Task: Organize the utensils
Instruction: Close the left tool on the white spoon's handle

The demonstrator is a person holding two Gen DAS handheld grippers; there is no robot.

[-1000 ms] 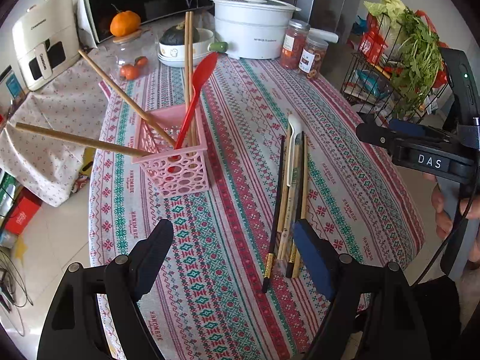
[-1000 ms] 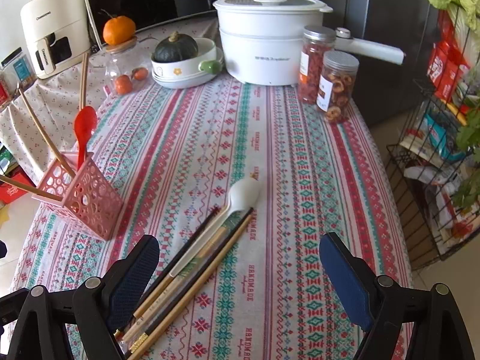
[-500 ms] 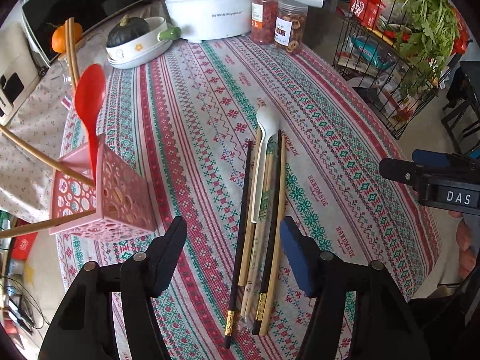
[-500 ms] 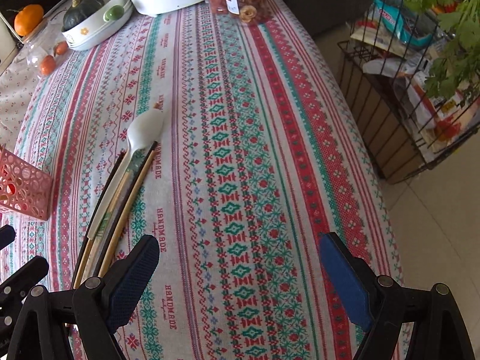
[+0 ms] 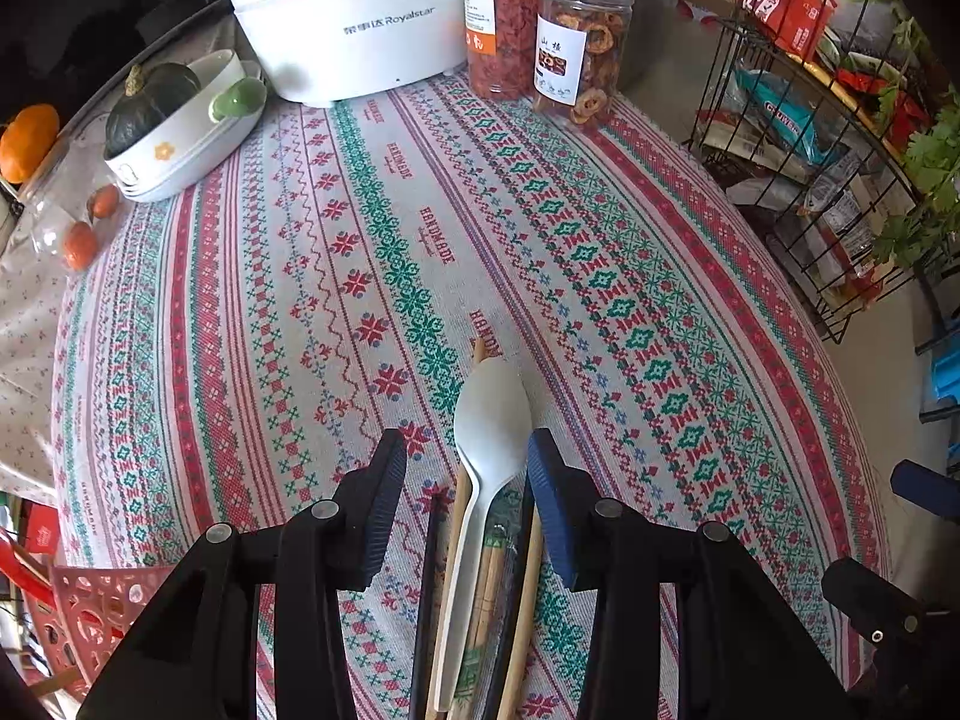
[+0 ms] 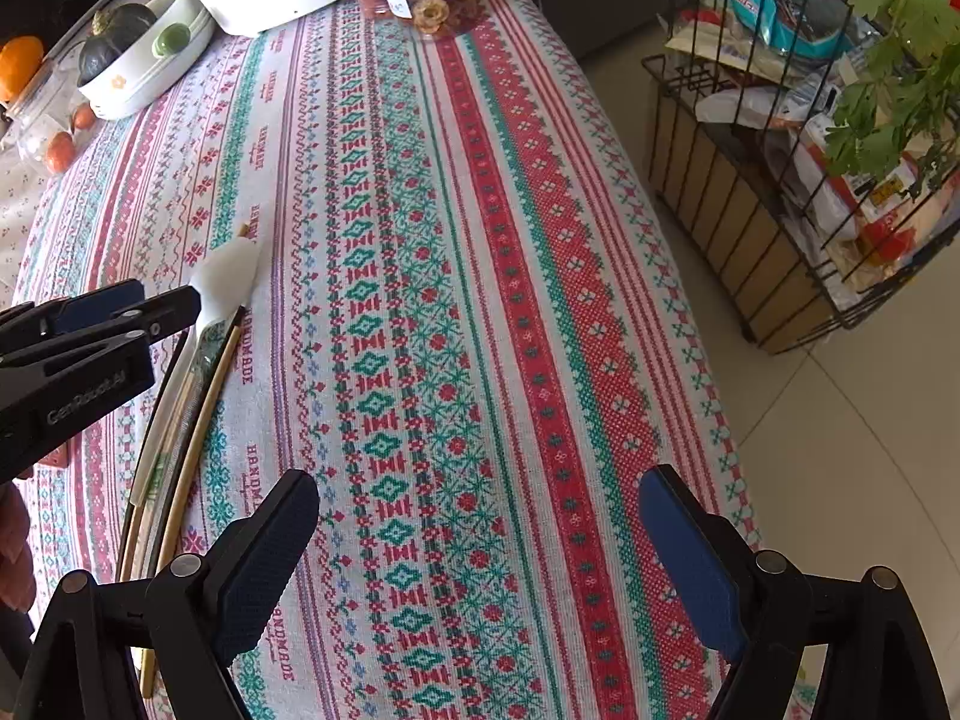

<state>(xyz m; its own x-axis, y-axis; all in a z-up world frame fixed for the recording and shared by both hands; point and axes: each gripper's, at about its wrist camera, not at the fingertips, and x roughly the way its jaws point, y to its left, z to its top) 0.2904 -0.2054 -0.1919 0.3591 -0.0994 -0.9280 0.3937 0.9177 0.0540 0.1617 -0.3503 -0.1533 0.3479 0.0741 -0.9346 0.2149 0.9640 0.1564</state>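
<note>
**White spoon framed by the left gripper's closing fingers**

White plastic, the spoon (image 5: 489, 420) lay face-up on the patterned tablecloth (image 5: 600, 276), resting on top of a bundle of chopsticks (image 5: 480, 576) whose sticks ran side by side toward the camera. The left gripper (image 5: 465, 480) pointed steeply down over this bundle, one blue pad on either side of the spoon's neck. Its jaws had just been closing, yet they stood apart: the right pad sat close beside the bowl and the outer stick, the left pad had a clear gap, and neither visibly pressed. That straddling pose probably served to pinch the spoon off the stack by its narrow neck.

Only a corner of the pink perforated holder (image 5: 96, 606) showed at the lower left of the left wrist view, near the bundle; it seemed the likely home for these utensils.

The right gripper (image 6: 480, 546) hung over bare cloth just beside the chopstick ends, jaws wide apart and empty, apparently kept clear while the left worked. A white cooker (image 5: 342, 18) and two jars (image 5: 546, 24) stood well apart at the far edge.
</note>
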